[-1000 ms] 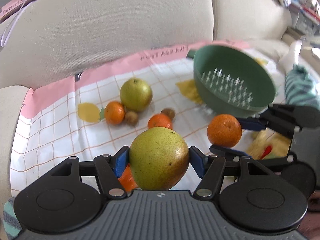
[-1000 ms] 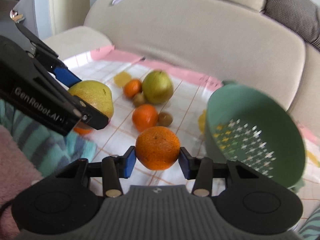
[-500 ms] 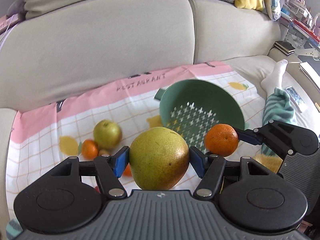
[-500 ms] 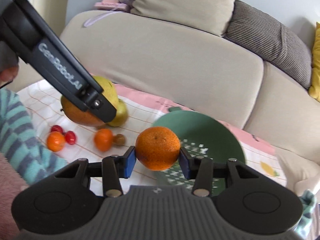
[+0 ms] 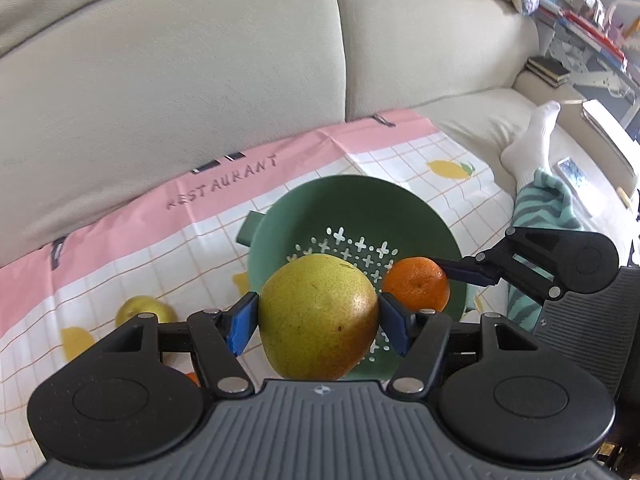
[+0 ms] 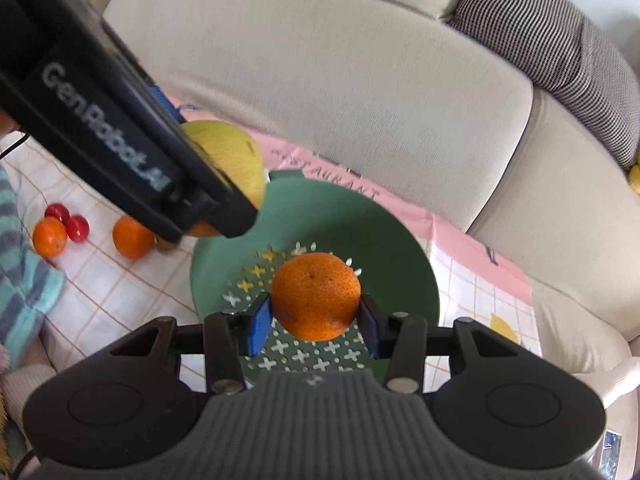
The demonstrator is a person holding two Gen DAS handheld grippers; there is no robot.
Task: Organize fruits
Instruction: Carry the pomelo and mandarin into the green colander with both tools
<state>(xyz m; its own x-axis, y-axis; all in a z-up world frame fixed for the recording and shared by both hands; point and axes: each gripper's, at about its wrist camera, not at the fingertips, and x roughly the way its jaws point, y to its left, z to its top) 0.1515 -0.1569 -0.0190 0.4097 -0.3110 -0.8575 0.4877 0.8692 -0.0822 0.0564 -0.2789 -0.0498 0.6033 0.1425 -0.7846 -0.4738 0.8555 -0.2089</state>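
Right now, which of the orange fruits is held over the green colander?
The orange clamped in the right gripper. It hangs above the colander; the two other oranges lie loose on the cloth.

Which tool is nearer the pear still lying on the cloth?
Left. The left tool, clamped on its own pear, hangs just right of the loose pear; the right tool, holding an orange, is farther right, over the colander.
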